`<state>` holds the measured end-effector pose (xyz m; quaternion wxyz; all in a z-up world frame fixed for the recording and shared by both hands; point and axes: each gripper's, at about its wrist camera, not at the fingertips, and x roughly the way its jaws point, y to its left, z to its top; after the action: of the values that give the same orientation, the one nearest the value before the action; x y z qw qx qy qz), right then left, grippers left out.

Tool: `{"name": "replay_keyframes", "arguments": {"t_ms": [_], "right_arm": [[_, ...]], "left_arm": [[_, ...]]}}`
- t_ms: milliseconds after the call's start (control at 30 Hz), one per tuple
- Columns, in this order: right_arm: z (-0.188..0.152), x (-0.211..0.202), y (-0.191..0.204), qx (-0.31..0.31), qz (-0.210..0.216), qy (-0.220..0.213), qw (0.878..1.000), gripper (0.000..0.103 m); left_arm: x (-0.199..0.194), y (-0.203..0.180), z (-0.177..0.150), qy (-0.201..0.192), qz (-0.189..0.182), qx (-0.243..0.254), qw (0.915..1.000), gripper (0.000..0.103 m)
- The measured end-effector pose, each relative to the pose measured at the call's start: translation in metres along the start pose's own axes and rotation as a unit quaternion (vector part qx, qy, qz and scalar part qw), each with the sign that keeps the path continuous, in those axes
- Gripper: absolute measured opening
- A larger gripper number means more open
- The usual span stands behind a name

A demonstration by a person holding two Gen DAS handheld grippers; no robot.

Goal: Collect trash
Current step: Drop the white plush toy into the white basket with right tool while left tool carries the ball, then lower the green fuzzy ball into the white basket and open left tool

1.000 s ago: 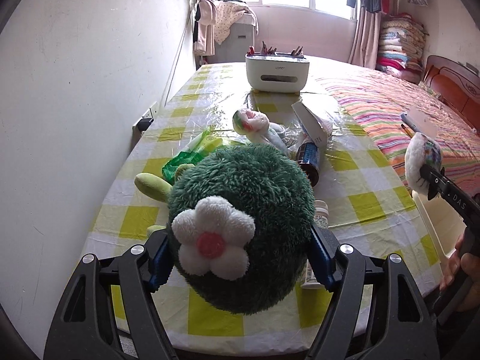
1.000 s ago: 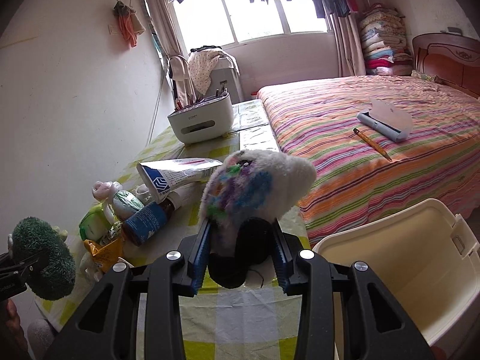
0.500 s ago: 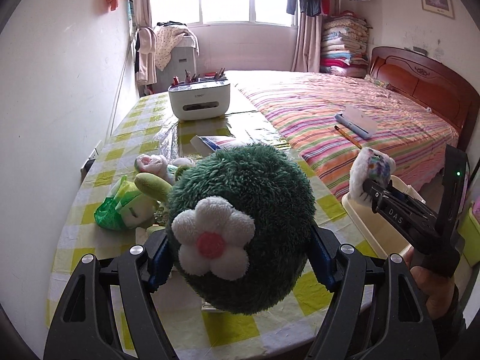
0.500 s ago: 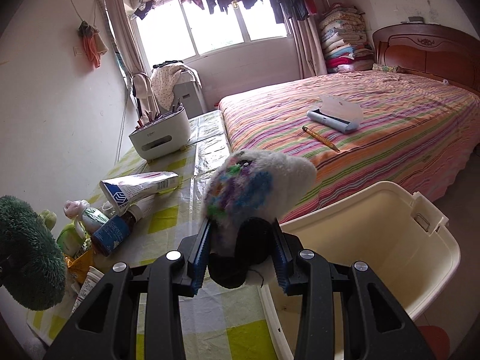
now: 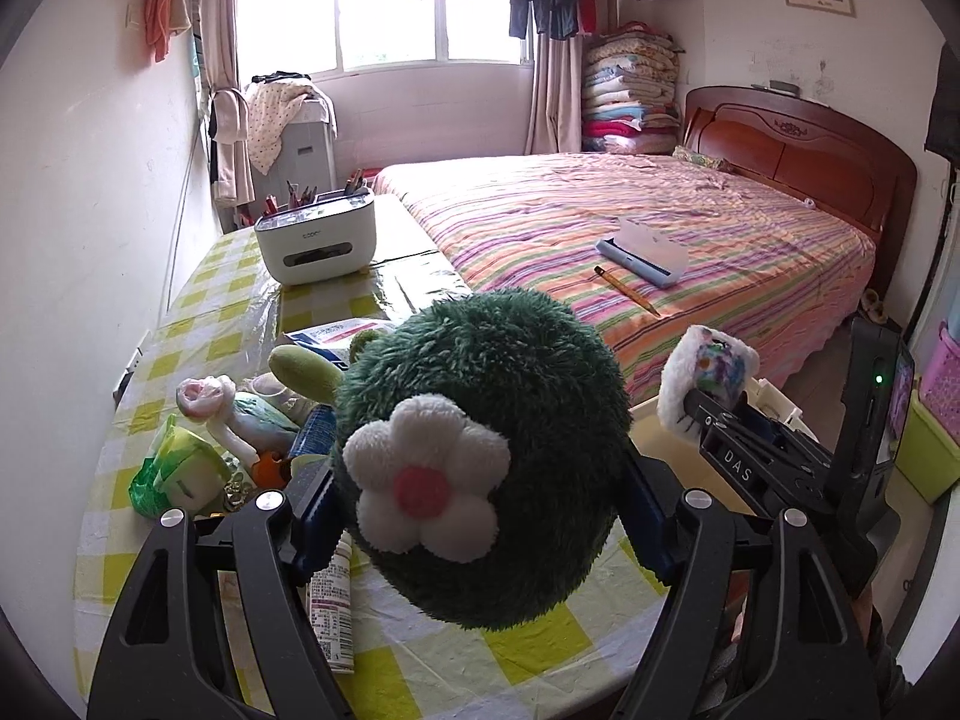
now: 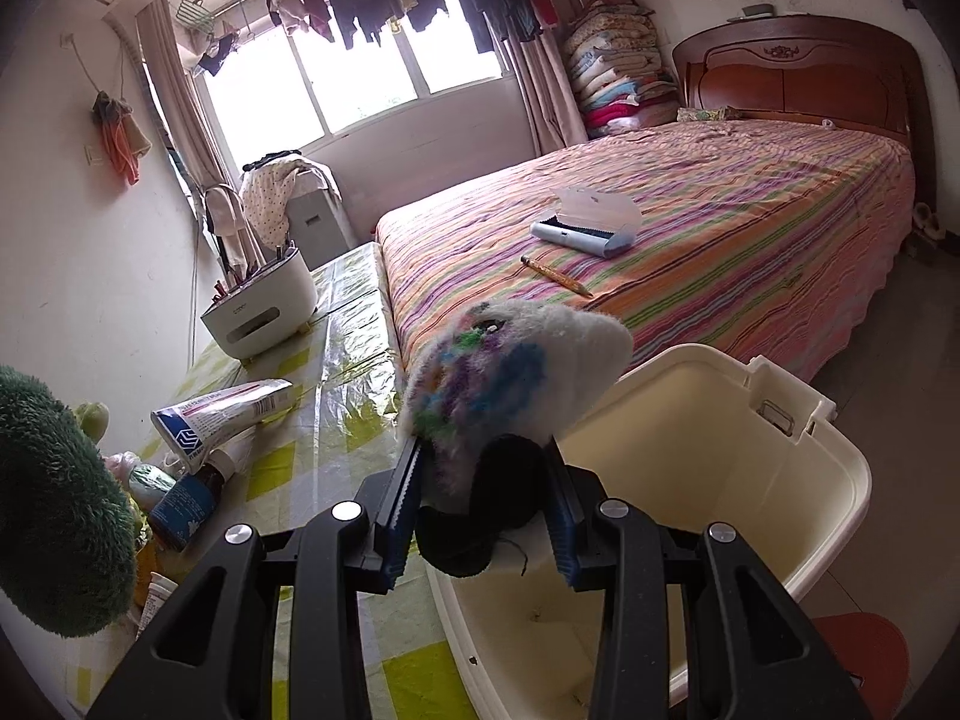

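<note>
Over the cream bin (image 6: 798,474), which stands on the floor between the bed (image 6: 720,222) and the checked worktop (image 5: 384,648), we hold the right gripper (image 6: 486,516) pinched narrow on a small white plush with coloured flecks (image 6: 516,378); its dark underside sits between the blue pads. Beside the bin, above the near edge of the worktop, the left gripper (image 5: 480,492) is spread wide around a round green plush with a white flower (image 5: 480,450), both pads pressing into its fur.

To do this step well, we judge that each plush should be brought fully past the bin's rim before the grip is let go, the white one first since it is already above the opening. The green one is bulky, so we would centre it over the bin and let it fall straight, clear of the rim.

Both grippers point forward and somewhat downward toward the bin. The right one looks tipped to one side, judging by how the room leans in its view. Behind the green plush, a tube (image 6: 222,414), a dark bottle (image 6: 186,498) and green wrappers (image 5: 174,474) lie on the worktop, well apart from the bin.
</note>
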<state>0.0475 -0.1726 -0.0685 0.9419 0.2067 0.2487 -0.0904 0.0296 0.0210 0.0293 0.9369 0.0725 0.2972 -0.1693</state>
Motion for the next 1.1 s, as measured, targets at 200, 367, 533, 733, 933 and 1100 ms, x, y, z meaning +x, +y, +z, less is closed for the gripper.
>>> {"name": "replay_keyframes", "arguments": {"t_ms": [200,367,533,733,933,1100], "right_arm": [[0.002,0.001,-0.011,0.021,0.001,0.002,1.0,0.04],[0.003,0.001,-0.016,0.03,0.003,0.003,1.0,0.044],[0.004,-0.001,-0.023,0.046,0.008,-0.001,0.999,0.047],[0.007,-0.01,-0.033,0.073,0.005,-0.024,0.997,0.052],[0.013,-0.034,-0.049,0.099,-0.049,-0.093,0.99,0.052],[0.016,-0.043,-0.065,0.133,-0.066,-0.118,0.982,0.059]], "left_arm": [[0.003,-0.008,0.004,-0.001,-0.005,0.006,1.0,0.075],[0.01,-0.014,0.006,0.006,-0.007,0.01,0.9999,0.075],[0.016,-0.022,0.008,0.013,-0.01,0.017,0.9997,0.076],[0.024,-0.034,0.009,0.019,-0.017,0.029,0.9993,0.076],[0.05,-0.052,0.009,0.043,-0.037,0.043,0.9974,0.076],[0.08,-0.071,0.005,0.073,-0.06,0.048,0.9944,0.076]]}}
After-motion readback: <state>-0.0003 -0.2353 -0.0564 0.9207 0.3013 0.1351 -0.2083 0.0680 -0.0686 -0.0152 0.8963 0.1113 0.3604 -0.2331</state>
